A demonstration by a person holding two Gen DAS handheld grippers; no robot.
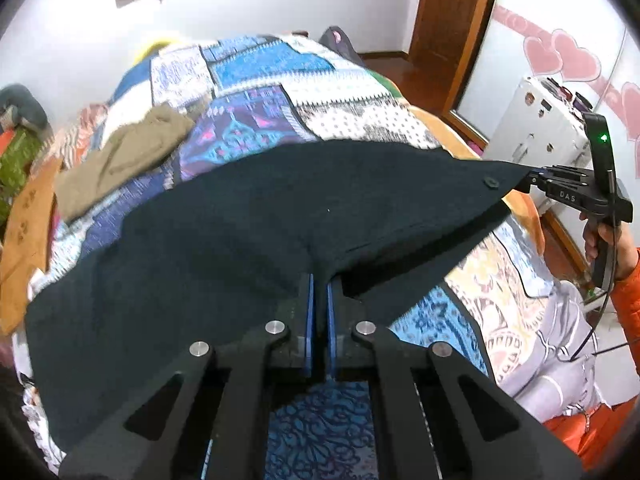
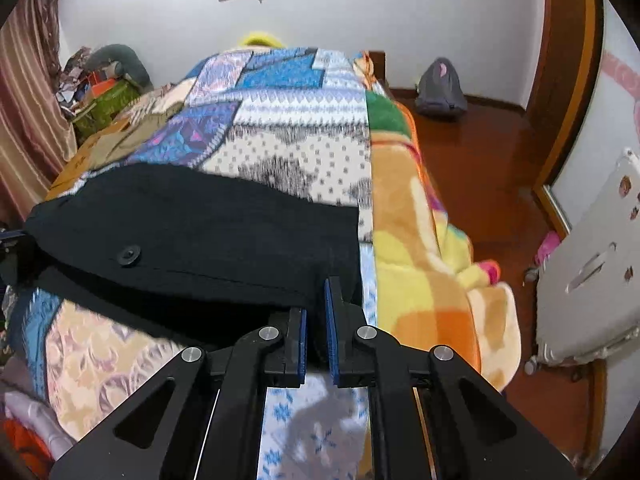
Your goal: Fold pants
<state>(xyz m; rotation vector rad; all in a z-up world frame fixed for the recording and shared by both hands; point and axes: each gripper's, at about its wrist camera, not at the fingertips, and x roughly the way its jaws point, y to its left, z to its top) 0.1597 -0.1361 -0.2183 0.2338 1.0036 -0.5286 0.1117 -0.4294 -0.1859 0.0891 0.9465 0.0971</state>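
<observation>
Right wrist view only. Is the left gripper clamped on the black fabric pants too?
Observer: Yes. The left gripper is shut on the black fabric pants, pinching the edge nearest its camera.
Operator: How does my grip look from that side?
Observer: The right gripper pinches the corner just past the round black button, with the cloth lifted off the quilt there.
Operator: Is the unit powered?
Observer: A small green light glows on its upright black housing.
</observation>
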